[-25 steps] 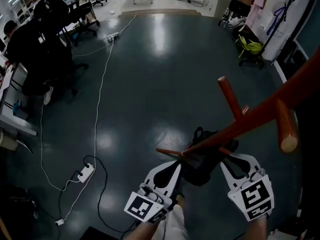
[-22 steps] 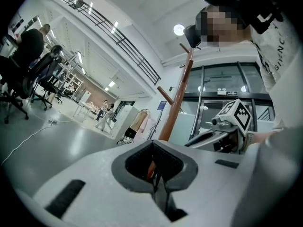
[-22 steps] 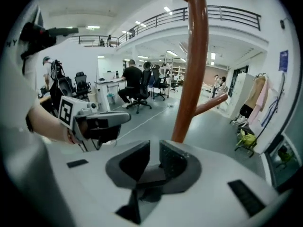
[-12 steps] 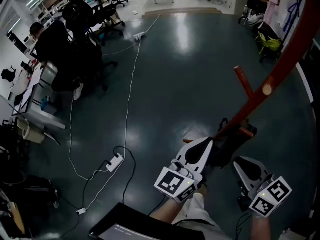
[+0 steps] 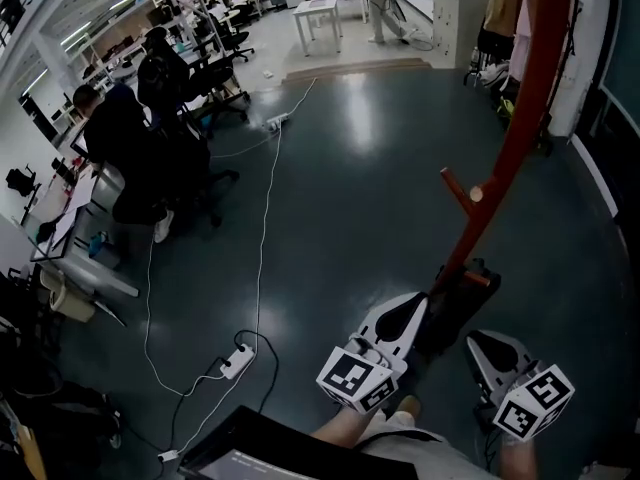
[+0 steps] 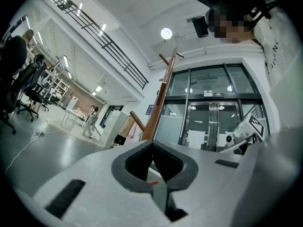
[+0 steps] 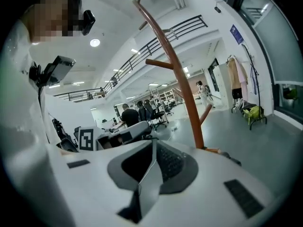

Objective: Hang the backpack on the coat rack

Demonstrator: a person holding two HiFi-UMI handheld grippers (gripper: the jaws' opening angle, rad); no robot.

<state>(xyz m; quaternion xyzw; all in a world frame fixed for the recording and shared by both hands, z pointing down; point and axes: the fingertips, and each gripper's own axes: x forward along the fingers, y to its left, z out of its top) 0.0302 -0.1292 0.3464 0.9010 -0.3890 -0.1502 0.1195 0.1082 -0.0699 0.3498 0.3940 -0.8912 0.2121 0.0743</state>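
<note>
A red-brown coat rack rises at the right, with short pegs partway down. The black backpack sits low against the pole beside an orange lower peg; what bears it is hidden. My left gripper points at the backpack from just below it, jaws shut and empty. Shut and empty as well, my right gripper is lower right of the backpack. The rack's pole stands ahead in the right gripper view and also in the left one.
People sit at desks and office chairs at the left. A white cable with a power strip lies on the dark floor. A dark flat board is at the bottom edge. Clothes and bags stand behind the rack.
Both grippers have drawn back from the backpack's sides toward the person. The head view has lifted, so the rack now looks more upright and more of the room shows.
</note>
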